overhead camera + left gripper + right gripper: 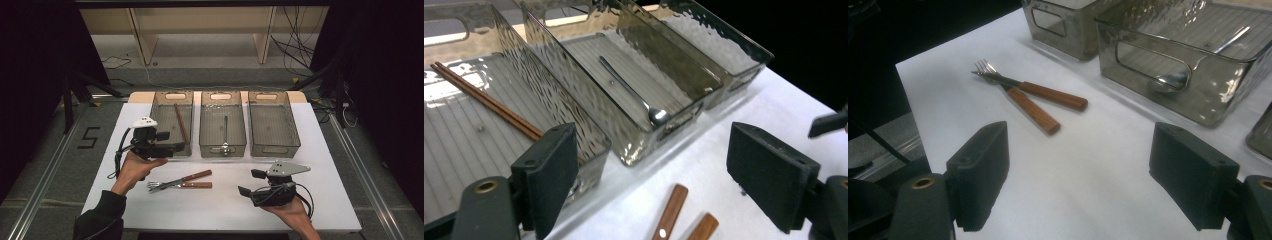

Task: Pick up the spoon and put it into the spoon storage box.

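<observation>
Two wooden-handled pieces of cutlery (186, 181) lie side by side on the white table, fork tines at their left ends. They also lie ahead of the jaws in the right gripper view (1033, 100). My left gripper (169, 141) hovers open at the front corner of the left bin (159, 107), and nothing is between its jaws (649, 185). That bin holds brown chopsticks (181, 122) (489, 102). A metal spoon (225, 137) (634, 95) lies in the middle bin (204, 125). My right gripper (251, 182) rests open near the table's front right, its jaws (1080, 185) empty.
The third smoky bin (274, 122) at the right has nothing in it. All three bins stand in a row at the back of the white table (325, 165). Wooden shelving and loose cables lie beyond the table's far edge.
</observation>
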Available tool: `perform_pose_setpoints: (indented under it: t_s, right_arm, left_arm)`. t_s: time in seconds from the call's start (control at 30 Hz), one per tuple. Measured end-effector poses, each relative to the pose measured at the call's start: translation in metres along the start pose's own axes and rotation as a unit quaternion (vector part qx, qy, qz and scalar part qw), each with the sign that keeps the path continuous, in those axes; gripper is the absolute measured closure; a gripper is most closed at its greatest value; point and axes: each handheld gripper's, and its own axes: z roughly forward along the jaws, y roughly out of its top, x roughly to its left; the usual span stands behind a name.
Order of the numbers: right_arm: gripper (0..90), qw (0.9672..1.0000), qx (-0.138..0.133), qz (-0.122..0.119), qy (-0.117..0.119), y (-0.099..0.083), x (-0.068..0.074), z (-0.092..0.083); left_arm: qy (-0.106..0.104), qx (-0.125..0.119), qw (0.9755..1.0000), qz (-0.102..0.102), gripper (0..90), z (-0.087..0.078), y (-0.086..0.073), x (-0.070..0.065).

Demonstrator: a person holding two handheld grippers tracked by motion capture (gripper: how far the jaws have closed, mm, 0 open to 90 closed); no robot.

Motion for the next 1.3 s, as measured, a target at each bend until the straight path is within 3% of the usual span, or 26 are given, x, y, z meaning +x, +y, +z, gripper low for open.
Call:
perform_pose_setpoints:
  t_s: [0.27,0.67,0.9,1.17,1.3]
  right_arm:
    - [24.7,0.9999,0.011,-0.013,0.000,0.005,0.002,0.004]
    - [24.7,0.9993,0.023,-0.030,0.002,0.015,0.002,0.016]
    - [24.6,0.9989,0.029,-0.037,0.000,0.020,0.002,0.022]
    - [24.6,0.9985,0.036,-0.041,0.000,0.024,0.002,0.030]
    - [24.6,0.9983,0.040,-0.042,0.001,0.026,0.003,0.035]
  left_arm:
    - [0.003,-0.011,0.9999,0.005,19.2,-0.008,-0.023,0.000]
    - [-0.003,-0.047,0.9988,0.014,19.0,-0.023,-0.056,-0.007]
    - [-0.001,-0.047,0.9988,0.012,17.2,-0.027,-0.074,-0.009]
    - [-0.003,-0.050,0.9985,0.023,16.6,-0.032,-0.082,-0.013]
    - [0.001,-0.043,0.9984,0.038,16.6,-0.032,-0.085,-0.016]
